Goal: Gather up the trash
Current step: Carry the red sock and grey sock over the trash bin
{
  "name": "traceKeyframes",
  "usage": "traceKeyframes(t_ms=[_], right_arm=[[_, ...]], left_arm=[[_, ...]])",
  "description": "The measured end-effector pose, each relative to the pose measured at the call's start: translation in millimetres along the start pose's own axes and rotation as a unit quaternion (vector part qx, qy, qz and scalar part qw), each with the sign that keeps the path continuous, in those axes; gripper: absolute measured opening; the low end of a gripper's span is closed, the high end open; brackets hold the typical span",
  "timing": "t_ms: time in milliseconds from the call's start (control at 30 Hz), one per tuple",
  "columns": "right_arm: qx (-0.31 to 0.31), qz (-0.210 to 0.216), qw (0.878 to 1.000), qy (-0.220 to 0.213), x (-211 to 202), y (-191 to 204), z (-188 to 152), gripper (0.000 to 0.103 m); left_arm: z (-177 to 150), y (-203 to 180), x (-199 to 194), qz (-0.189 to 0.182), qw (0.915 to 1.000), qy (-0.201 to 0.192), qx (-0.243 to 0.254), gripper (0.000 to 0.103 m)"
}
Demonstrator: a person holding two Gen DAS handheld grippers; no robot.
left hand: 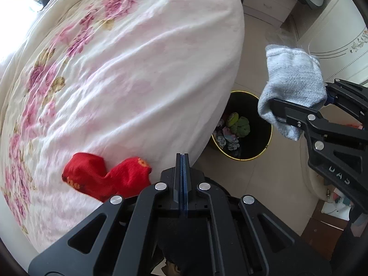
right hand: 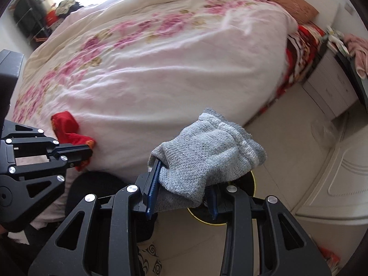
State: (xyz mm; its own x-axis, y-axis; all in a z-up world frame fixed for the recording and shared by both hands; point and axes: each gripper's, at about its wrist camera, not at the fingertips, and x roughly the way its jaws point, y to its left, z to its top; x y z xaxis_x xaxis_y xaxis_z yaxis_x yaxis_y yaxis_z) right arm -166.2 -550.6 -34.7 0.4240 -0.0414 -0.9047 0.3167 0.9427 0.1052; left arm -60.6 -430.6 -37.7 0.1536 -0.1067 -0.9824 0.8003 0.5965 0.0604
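Observation:
A grey sock [right hand: 207, 156] hangs bunched between the blue pads of my right gripper [right hand: 184, 184], which is shut on it. In the left wrist view the same grey sock [left hand: 292, 87] and right gripper [left hand: 273, 108] hover over the floor, just right of a black bin with a yellow rim [left hand: 264, 145]. My left gripper [left hand: 182, 158] is shut with nothing between its fingers, at the bed's edge. A red sock [left hand: 105, 177] lies on the quilt just left of it. In the right wrist view the left gripper [right hand: 88, 150] reaches in front of the red sock [right hand: 66, 126].
The floral quilt [left hand: 126, 69] covers the bed and overhangs part of the bin, which holds green and crumpled scraps [left hand: 239, 124]. White cabinets [right hand: 329, 87] and a white door [left hand: 340, 41] stand beyond the tiled floor [left hand: 255, 53]. The bin's rim [right hand: 207, 222] shows under the grey sock.

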Motion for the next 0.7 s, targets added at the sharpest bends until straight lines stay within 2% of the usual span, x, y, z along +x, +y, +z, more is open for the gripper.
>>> traceKeyframes(t_ms=[333,400,467,500,567,633,700], right_arm=[[0.014,0.0,1.0,0.0,4,-7,2,0.032],[0.011,0.002,1.0,0.001,5,-5,3,0.032],[0.008,0.002,1.0,0.004,8,-3,4,0.032],[0.007,0.002,1.0,0.006,10,-1,5,0.032],[0.005,0.005,1.0,0.008,12,1,7,0.032],[0.001,0.007,1.0,0.01,15,5,10,0.032],[-0.002,0.008,1.0,0.012,17,8,12,0.032]], left_arm=[[-7,19,5,0.017,0.9997,0.012,-0.016,0.002],[-11,29,6,0.031,0.9992,0.009,-0.023,0.008],[-15,41,8,0.049,0.9983,0.009,-0.032,0.037],[-18,48,10,0.057,0.9976,0.011,-0.038,0.045],[-24,62,13,0.069,0.9964,0.009,-0.048,0.075],[-28,72,20,0.088,0.9943,0.012,-0.058,0.09],[-31,76,32,0.09,0.994,0.025,-0.057,0.09]])
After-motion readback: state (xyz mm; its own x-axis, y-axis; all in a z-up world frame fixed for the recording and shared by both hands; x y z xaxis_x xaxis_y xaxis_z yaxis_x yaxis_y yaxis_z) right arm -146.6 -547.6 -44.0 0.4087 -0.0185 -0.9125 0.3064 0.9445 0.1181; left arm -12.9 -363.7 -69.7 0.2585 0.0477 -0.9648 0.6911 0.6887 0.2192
